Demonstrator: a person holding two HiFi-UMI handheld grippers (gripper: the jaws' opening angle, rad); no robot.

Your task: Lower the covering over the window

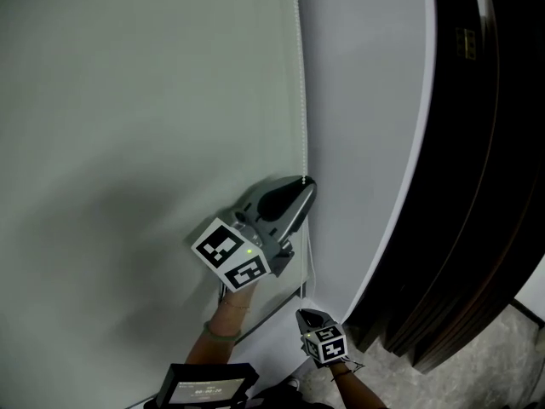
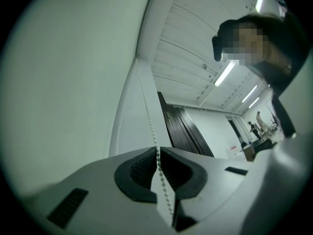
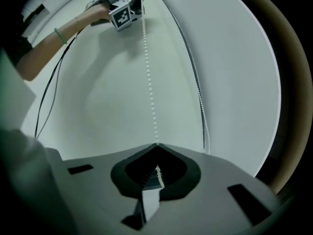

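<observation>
Bead chain [image 1: 301, 75] hangs vertical beside the blind [image 1: 153, 100], pinched by left tongs [image 1: 306, 182] above and right tongs [image 1: 303, 313] below.

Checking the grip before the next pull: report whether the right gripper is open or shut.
Shut on the bead chain: the right gripper has its jaw tips together, with the chain pinched between them.

Two tongs [image 1: 305, 182] [image 1: 301, 313], one blind [image 1: 145, 100], one chain [image 1: 302, 75]

Rig inventory, as I see it:
- My left gripper [image 1: 303, 184]: grey shell, black nose, black ribbed pads [image 2: 141, 171], marker cube [image 1: 232, 256] in black-and-white squares, small green light [image 1: 249, 250].
- My right gripper [image 1: 304, 315]: grey, with a matching cube [image 1: 326, 345].
- Left wrist: green band [image 1: 220, 333], thin black cable [image 3: 46, 99].
</observation>
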